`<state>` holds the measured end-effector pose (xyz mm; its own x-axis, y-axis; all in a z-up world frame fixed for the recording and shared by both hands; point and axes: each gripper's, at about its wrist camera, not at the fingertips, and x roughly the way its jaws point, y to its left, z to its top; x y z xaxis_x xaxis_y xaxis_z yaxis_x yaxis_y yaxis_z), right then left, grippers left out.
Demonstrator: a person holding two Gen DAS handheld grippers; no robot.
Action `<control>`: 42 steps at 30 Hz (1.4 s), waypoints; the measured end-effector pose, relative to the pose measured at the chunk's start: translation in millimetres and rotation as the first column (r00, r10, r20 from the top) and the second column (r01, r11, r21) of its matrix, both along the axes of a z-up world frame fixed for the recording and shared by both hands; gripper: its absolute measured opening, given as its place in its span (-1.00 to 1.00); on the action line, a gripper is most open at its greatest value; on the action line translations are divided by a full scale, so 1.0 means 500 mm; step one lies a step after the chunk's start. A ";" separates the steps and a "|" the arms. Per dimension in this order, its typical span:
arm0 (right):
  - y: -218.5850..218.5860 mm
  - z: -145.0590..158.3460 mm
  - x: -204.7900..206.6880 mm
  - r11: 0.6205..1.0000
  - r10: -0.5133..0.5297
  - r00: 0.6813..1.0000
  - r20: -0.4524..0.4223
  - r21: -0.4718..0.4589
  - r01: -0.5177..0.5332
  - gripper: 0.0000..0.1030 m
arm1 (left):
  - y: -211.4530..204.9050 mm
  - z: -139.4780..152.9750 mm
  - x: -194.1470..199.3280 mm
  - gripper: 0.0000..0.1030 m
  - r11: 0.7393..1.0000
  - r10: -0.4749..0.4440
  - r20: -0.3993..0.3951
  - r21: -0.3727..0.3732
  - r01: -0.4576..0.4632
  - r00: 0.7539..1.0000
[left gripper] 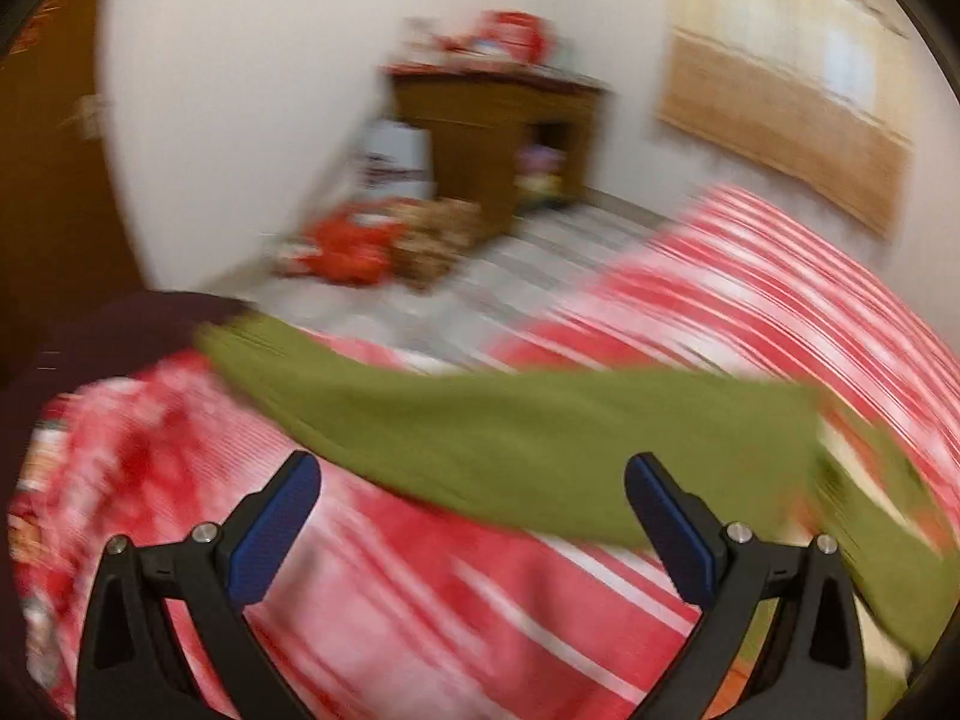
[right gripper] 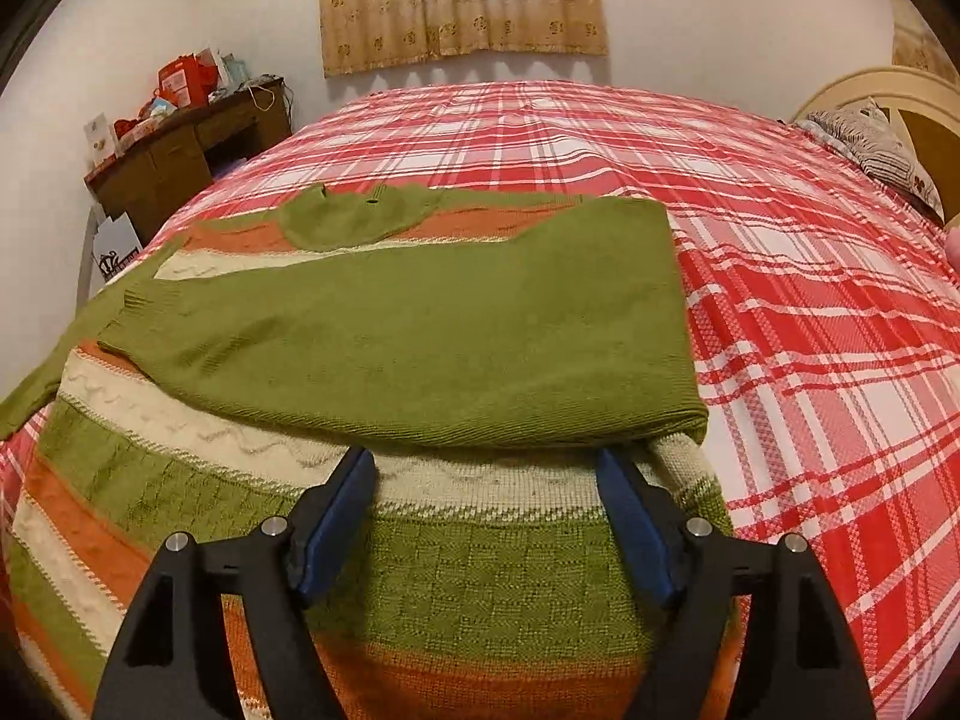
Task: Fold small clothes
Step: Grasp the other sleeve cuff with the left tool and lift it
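- One knitted sweater (right gripper: 384,540) lies flat on one bed (right gripper: 810,312), on its red-and-white plaid cover, toward the near left side in the right wrist view.
- The sweater body has bands of green, orange and cream, with a green collar (right gripper: 354,219) at its far end.
- Two green sleeves can be counted. One sleeve (right gripper: 420,330) is folded across the chest, its cuff pointing left. The other sleeve (right gripper: 36,384) trails off the left edge of the body.
- The right gripper (right gripper: 486,468) hovers over the sweater, just below the folded sleeve. Its two blue-padded fingers (right gripper: 336,516) stand well apart, with nothing clamped between them.
- The left wrist view is heavily blurred. The left gripper (left gripper: 474,480) is also spread wide, empty, its two blue pads (left gripper: 270,534) above the plaid cover.
- In that view a green sleeve (left gripper: 540,438) crosses the picture just beyond the fingertips; whether it touches them cannot be told.
- One wooden desk (right gripper: 180,156) stands against the wall left of the bed, its top crowded with red boxes and small items too blurred to count.
- One curtain (right gripper: 462,0), beige with a floral print, hangs on the far wall.
- One patterned pillow (right gripper: 882,144) rests by a pale rounded headboard (right gripper: 870,90) at the right.
- Red bags and other clutter (left gripper: 372,246) sit on the floor near the desk, seen only in the blurred view.
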<state>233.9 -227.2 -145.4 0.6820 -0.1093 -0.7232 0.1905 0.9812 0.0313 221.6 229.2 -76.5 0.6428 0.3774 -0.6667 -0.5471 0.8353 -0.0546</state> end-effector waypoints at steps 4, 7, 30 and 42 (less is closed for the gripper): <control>-0.004 0.001 0.000 1.000 -0.005 1.000 0.000 0.010 0.005 0.51 | 0.143 -0.023 0.020 0.95 0.973 0.217 -0.075 -0.061 -0.222 0.973; 0.000 0.001 0.003 1.000 -0.006 1.000 -0.009 -0.008 0.006 0.51 | 0.215 -0.052 0.029 0.69 0.943 0.297 -0.106 -0.128 -0.309 0.949; 0.003 -0.001 0.005 1.000 -0.008 1.000 -0.008 -0.012 0.008 0.53 | 0.089 0.008 0.104 -0.89 0.992 0.126 -0.009 0.009 -0.126 0.992; 0.000 0.000 0.001 1.000 -0.007 1.000 0.005 0.000 0.007 0.53 | -0.365 0.044 0.075 -0.89 0.900 -0.411 0.078 0.191 0.391 0.908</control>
